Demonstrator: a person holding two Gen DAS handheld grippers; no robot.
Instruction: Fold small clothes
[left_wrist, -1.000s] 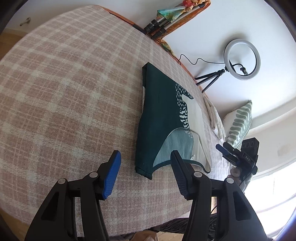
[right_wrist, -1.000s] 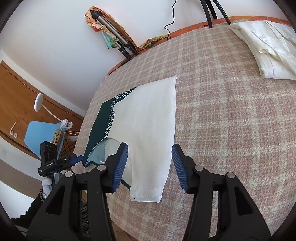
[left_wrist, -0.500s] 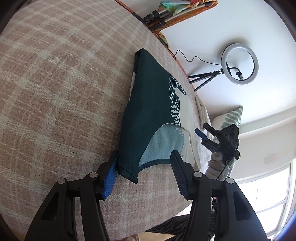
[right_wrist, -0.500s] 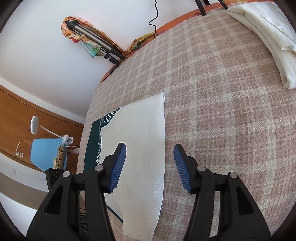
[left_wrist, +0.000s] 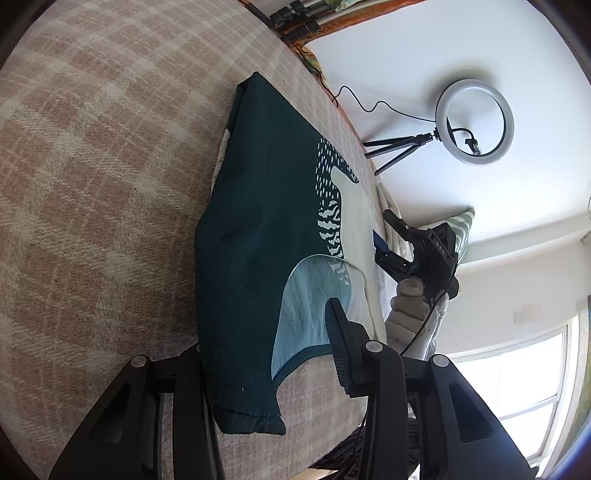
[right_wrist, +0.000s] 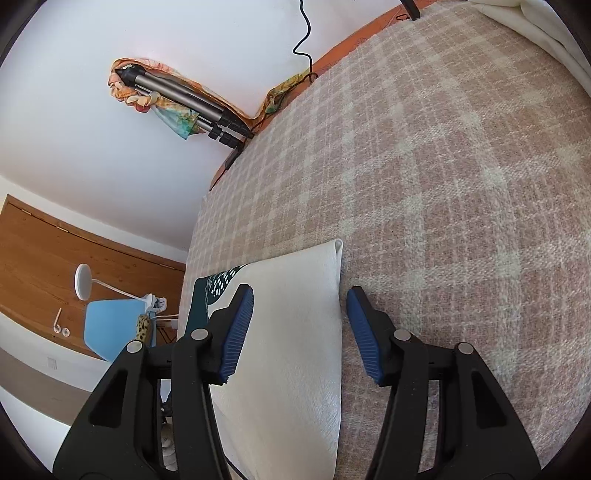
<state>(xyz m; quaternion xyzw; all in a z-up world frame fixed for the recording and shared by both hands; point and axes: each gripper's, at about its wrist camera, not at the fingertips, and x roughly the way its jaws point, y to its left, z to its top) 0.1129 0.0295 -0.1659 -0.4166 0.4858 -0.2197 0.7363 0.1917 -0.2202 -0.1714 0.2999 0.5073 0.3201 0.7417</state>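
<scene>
The garment (left_wrist: 255, 236), a small top in dark green with a pale blue and cream print, is lying flat on the plaid bed cover (left_wrist: 92, 192), running from the centre of the left wrist view down to its lower middle. In the right wrist view the same piece is showing its cream side in the lower centre of the frame, its far corner pointing up toward the middle.

The left tongs (left_wrist: 266, 347) are sitting spread wide at the bottom of their frame, straddling the near dark-green corner; the left finger is hidden under the cloth edge while the right finger (left_wrist: 338, 328) is lying over the pale blue panel. The jaws are released and nothing is clamped between them, probably so that the hem can slide in before they close.

The right tongs (right_wrist: 295, 328) are likewise released, straddling the cream edge at the lower centre of their frame, one pad over the fabric and the other over the bare cover just beside the edge.

With both tools placed at opposite near corners, the likely aim is to pinch both at once and carry the near end over the far end.
</scene>
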